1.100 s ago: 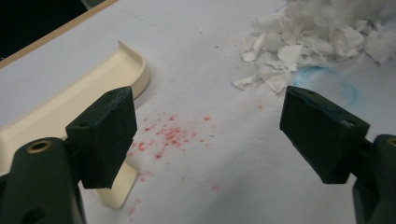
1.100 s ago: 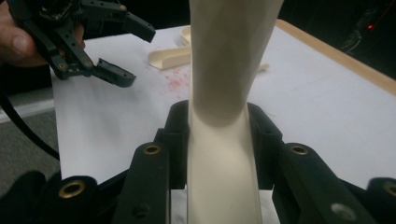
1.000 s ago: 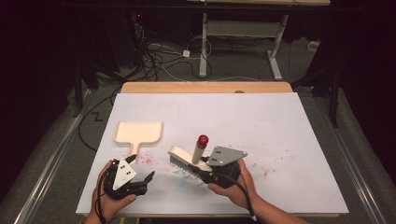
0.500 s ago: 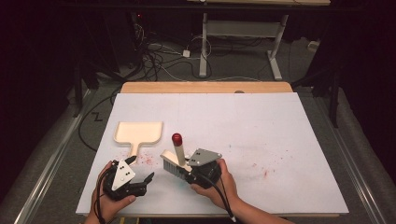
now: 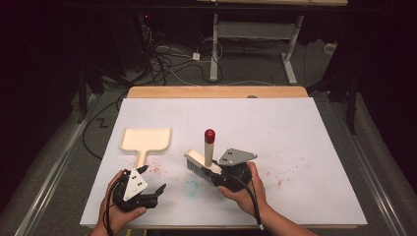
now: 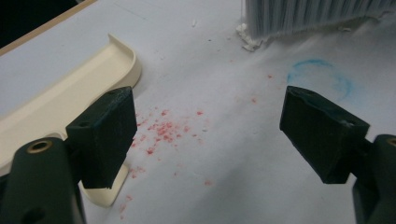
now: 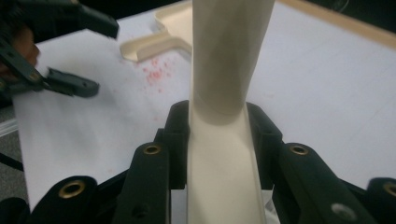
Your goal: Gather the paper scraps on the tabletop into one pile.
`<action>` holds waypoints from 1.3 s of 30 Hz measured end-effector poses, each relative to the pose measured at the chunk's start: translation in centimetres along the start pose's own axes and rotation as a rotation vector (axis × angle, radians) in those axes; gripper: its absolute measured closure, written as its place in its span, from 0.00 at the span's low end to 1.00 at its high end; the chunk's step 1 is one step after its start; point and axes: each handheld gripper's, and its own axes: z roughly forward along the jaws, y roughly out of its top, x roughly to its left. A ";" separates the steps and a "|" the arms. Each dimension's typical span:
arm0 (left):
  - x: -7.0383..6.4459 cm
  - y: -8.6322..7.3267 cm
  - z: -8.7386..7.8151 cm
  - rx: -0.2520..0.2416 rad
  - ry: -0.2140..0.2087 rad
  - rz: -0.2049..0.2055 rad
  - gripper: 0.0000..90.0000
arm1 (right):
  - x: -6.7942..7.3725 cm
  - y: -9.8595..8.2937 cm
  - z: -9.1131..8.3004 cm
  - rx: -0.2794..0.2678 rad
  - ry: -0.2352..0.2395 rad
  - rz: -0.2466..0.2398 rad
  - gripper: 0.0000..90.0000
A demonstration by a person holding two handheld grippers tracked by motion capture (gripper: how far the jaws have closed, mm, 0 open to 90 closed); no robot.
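No readable text, label, brand, number or sign appears on anything in these pictures.

Brush and dustpan block near-left; far and right table open for passage.

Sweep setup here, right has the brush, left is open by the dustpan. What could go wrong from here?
1. The left gripper is open and holds nothing; the dustpan lies free on the table, so a sweep may well push it away.
2. The red crumbs lie beside the dustpan handle, not at its mouth; sweeping may scatter them.
3. The right gripper clamps the brush on its handle only; pressing down may twist it in the jaws.
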 end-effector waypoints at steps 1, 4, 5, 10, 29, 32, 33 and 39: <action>0.0 0.0 0.0 0.000 -0.002 0.001 0.20 | -0.1 0.4 -0.4 -0.019 0.000 -0.010 0.75; -0.1 0.0 0.0 0.000 -0.003 0.004 0.20 | -1.0 1.8 -1.4 -0.053 -0.013 -0.031 0.75; 0.0 0.0 0.0 -0.001 -0.005 0.003 0.20 | -1.4 2.2 -1.6 -0.059 -0.019 -0.040 0.75; 0.0 0.0 0.2 0.005 -0.010 0.002 0.20 | -4.1 3.7 -1.5 -0.059 -0.048 -0.093 0.75; -0.1 -0.4 0.8 0.040 -0.041 0.011 0.20 | -11.2 3.4 10.1 0.047 0.065 -0.288 0.75; -0.2 -0.5 0.7 0.048 -0.048 0.002 0.20 | -10.5 3.1 10.2 0.053 0.139 -0.330 0.75; -0.2 -0.5 0.7 0.048 -0.047 0.000 0.20 | -10.2 3.0 10.1 0.058 0.164 -0.354 0.75; -0.4 -0.4 0.9 0.064 -0.050 0.010 0.21 | -9.4 1.6 7.7 0.080 0.314 -0.483 0.74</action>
